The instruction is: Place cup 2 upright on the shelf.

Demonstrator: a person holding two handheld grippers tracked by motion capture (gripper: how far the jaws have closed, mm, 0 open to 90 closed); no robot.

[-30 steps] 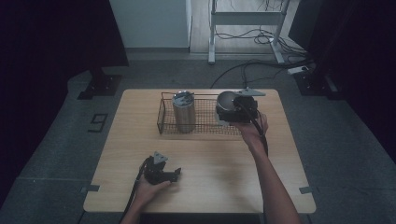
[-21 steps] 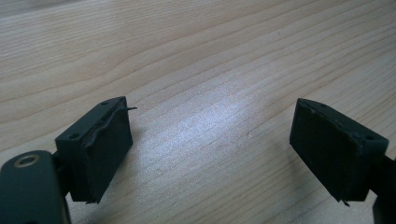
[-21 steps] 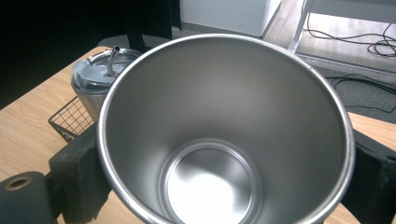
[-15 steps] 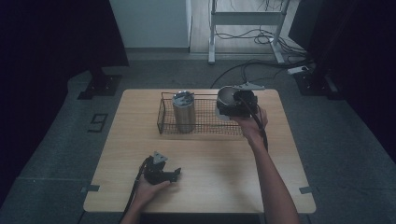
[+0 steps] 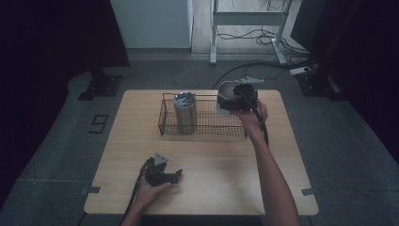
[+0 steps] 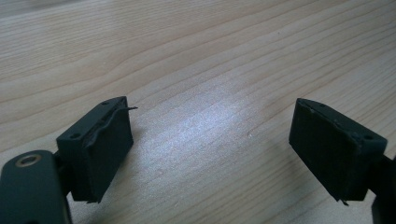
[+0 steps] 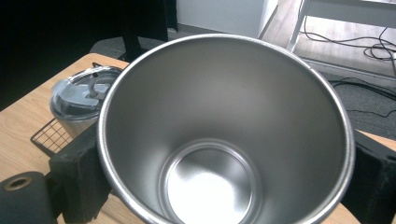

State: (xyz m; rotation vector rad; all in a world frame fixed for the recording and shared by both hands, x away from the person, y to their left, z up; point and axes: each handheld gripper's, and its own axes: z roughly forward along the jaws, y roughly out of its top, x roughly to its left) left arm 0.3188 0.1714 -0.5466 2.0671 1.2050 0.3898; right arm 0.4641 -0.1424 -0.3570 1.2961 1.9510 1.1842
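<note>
We found the right gripper [image 5: 231, 100] with jaws clamped on an open steel cup [image 7: 224, 135], held above the wire basket [image 5: 207, 126]'s right end, apparently tilted more than a second earlier. A lidded tumbler [image 5: 185, 112] stood inside. The left gripper [image 5: 173, 176] lay on the surface [image 5: 221, 160], jaws apart though just closing, nothing between.

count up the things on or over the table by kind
steel cups: 2, one with a lid standing in the basket, one open held in the right claw
wire baskets: 1
total: 3
</note>
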